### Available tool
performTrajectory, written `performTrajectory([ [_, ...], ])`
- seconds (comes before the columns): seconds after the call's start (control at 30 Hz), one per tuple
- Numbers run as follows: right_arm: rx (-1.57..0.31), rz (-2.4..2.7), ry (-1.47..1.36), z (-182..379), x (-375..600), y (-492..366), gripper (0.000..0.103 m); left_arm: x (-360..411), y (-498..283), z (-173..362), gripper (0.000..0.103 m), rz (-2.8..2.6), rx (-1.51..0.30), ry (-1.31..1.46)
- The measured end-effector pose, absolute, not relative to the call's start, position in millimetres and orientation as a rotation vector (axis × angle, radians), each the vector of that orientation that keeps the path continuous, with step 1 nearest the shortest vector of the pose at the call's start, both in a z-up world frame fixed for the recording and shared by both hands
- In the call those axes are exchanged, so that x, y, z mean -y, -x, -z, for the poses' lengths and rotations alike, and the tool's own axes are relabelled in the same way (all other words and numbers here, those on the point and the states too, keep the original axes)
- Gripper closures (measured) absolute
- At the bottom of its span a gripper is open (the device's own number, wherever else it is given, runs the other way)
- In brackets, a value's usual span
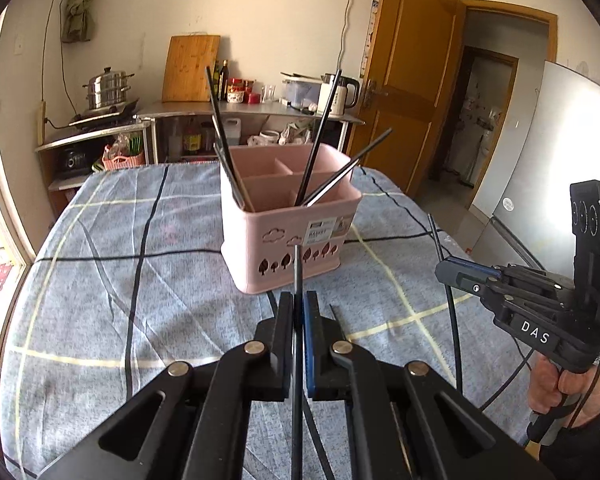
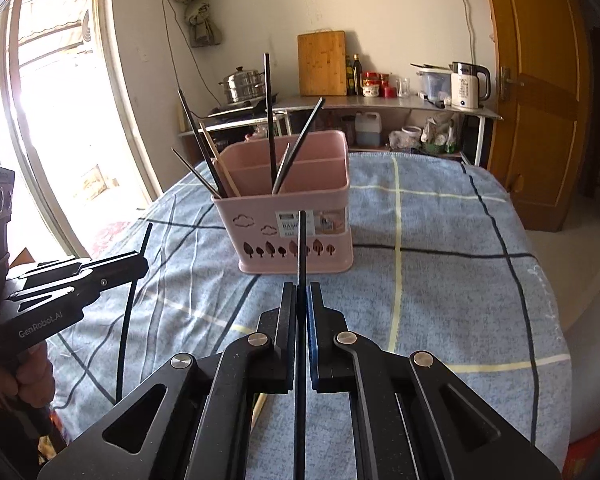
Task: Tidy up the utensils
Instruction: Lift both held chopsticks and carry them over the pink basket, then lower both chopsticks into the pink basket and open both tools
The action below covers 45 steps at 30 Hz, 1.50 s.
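We work over a table under a blue plaid cloth (image 1: 100, 280); the cloth around the pink utensil basket (image 1: 290, 236) is bare on all sides, so there is open room to come in from the near side. The basket sits mid-table, well in from every edge, divided into compartments, with several dark chopsticks (image 1: 320, 140) leaning out of it at wide angles, some to the left corner, some fanning right. Those leaning sticks are what we judge to be the main obstruction: we should come down over a free stretch of the rim and lower steeply, not sweep across. The left gripper (image 1: 299, 308) is clamped tight on a single black chopstick (image 1: 297, 268), which stands up between the pads and points toward the basket front. The right gripper (image 2: 302, 300) is pinched the same way on its own black chopstick (image 2: 301, 240). Both are clear of the cloth, short of the basket, near each other side by side; in the left view the right tool (image 1: 452, 276) sits off to the right with its stick tip poking up. Step in hand looks like carrying both sticks to the basket; keep the two tools apart, tip the sticks near upright above a compartment, then release. Which compartment is meant we cannot tell.
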State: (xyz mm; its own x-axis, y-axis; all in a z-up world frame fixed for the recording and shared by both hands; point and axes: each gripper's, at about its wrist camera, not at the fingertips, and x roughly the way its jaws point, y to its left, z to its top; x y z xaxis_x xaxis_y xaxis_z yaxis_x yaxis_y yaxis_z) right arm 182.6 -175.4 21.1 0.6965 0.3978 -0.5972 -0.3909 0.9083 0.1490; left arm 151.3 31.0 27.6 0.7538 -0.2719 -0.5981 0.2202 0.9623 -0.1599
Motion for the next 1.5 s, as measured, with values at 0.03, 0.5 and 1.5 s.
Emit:
performTrajectory([
  [0.03, -0.656, -0.441, -0.009, -26, 176, -182, 0.098, -31, -151, -34, 0.098, 0.27, -0.648, 0.078],
  [0.5, -0.542, -0.435, 0.009, -65, 179, -181, 0.098, -34, -154, -82, 0.098, 0.293, -0.516, 0.08],
  [1.5, -0.426, -0.503, 0.067, -120, 158, -195, 0.098, -31, -179, -134, 0.098, 0.331, -0.486, 0.019],
])
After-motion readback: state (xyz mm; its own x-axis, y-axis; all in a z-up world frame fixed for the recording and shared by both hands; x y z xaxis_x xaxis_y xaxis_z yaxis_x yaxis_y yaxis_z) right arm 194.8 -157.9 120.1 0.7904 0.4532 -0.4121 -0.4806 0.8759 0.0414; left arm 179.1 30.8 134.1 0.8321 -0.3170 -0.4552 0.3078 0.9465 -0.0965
